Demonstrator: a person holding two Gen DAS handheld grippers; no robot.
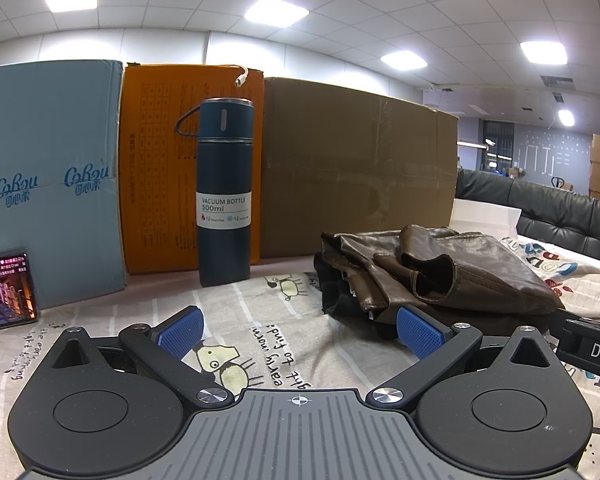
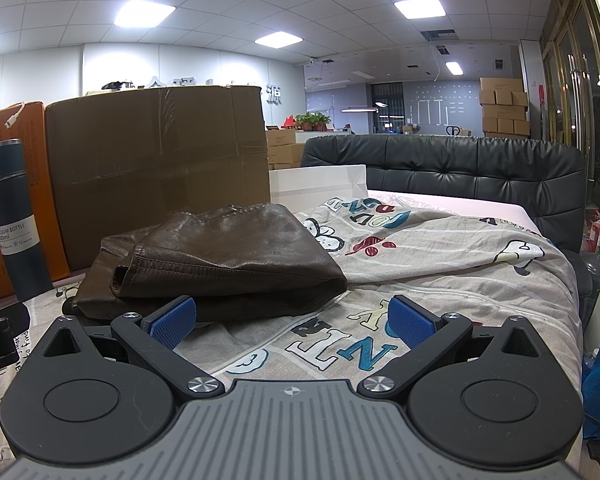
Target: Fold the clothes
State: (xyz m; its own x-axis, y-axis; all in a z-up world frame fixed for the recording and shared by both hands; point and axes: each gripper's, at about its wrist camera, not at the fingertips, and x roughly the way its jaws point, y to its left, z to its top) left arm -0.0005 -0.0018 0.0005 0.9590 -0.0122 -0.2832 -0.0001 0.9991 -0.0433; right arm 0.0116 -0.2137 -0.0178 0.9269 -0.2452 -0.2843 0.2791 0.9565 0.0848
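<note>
A brown leather jacket (image 1: 440,272) lies folded in a bundle on the cartoon-print bed sheet (image 1: 260,320). My left gripper (image 1: 300,330) is open and empty, low over the sheet, with the jacket just beyond its right finger. In the right wrist view the jacket (image 2: 228,256) lies ahead and to the left. My right gripper (image 2: 292,320) is open and empty, its left finger close to the jacket's near edge. The right gripper's body shows at the right edge of the left wrist view (image 1: 592,348).
A dark blue vacuum bottle (image 1: 225,192) stands on the bed before a blue box (image 1: 48,184), an orange box (image 1: 160,168) and a brown carton (image 1: 356,168). A phone (image 1: 4,292) leans at the left. A black padded headboard (image 2: 460,172) and a white box (image 2: 320,188) lie beyond.
</note>
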